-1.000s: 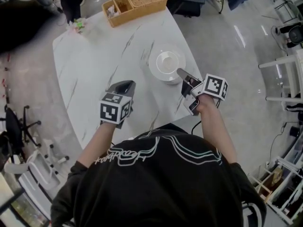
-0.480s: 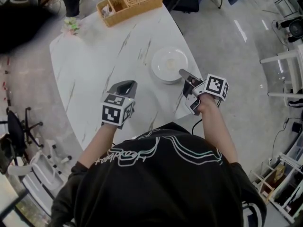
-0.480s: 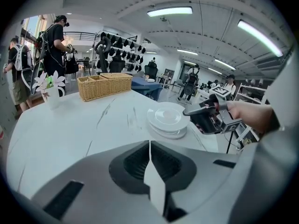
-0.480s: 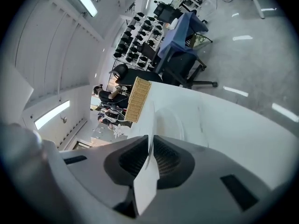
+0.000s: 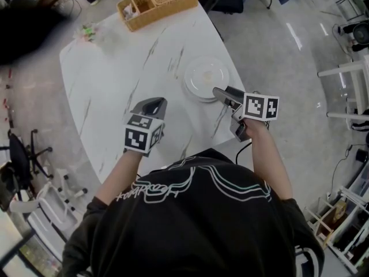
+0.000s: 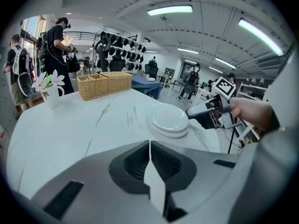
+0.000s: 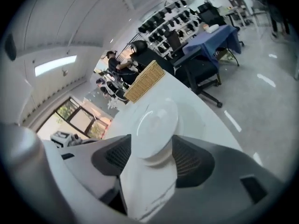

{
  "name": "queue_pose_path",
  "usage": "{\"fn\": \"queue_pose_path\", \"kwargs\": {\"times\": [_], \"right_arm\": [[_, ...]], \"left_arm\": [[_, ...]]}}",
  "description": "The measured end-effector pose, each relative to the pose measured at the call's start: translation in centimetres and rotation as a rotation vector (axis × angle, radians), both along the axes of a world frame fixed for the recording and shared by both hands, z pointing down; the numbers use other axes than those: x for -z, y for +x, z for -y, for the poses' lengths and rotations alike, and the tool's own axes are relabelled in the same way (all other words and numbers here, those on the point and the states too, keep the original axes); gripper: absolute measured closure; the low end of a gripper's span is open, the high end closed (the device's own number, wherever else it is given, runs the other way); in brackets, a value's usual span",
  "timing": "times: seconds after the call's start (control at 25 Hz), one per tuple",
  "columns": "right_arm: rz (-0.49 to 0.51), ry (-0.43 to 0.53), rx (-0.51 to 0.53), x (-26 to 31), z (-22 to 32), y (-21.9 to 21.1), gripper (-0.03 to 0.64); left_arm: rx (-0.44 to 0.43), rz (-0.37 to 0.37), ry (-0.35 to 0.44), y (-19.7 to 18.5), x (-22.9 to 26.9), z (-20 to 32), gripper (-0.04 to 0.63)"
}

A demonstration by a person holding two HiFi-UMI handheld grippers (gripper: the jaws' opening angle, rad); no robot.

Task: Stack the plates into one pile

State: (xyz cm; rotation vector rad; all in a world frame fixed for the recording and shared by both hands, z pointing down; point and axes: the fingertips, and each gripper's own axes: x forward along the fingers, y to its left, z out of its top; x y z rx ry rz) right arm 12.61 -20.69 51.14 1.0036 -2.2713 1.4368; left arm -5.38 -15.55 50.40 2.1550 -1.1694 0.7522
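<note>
Right gripper (image 5: 221,93) jaws just opened around plate pile (image 5: 203,75); wrist rolled.

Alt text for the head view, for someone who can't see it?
White plates sit piled near the right edge of a marble table; the right gripper has just opened its jaws, the pile's rim between them, ungripped. The left gripper hovers shut; a wicker basket stands at the far edge.

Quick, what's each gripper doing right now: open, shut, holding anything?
Left gripper: shut, nothing in it.
Right gripper: open, jaws have just been opening; plate pile edge sits between them, not gripped.
</note>
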Motion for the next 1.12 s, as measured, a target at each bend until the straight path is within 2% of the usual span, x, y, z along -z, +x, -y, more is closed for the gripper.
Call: {"fn": "queue_pose_path", "kwargs": {"times": [0.24, 0.48, 0.6, 0.84, 1.12], "right_arm": [[-0.251, 0.097, 0.235, -0.9, -1.4, -0.3, 0.322], [-0.357, 0.204, 0.304, 0.8, -2.1, -0.2, 0.322], [-0.357, 0.284, 0.311, 3.0, -2.6, -0.7, 0.322], [-0.288, 0.435, 0.299, 7.9, -4.8, -2.4, 0.332], [-0.229, 0.561, 0.288, 12.2, -8.2, -4.6, 0.498]], "left_arm": [[0.007, 0.006, -0.001, -0.2, -0.2, -0.1, 0.565], [0.004, 0.001, 0.020, 0.0, 0.8, -0.8, 0.565], [0.000, -0.021, 0.033, 0.3, 1.9, -1.5, 0.565], [-0.017, -0.103, 0.089, 1.0, 5.7, -3.3, 0.565], [-0.044, -0.180, 0.161, 1.1, 10.2, -5.9, 0.565]]}}
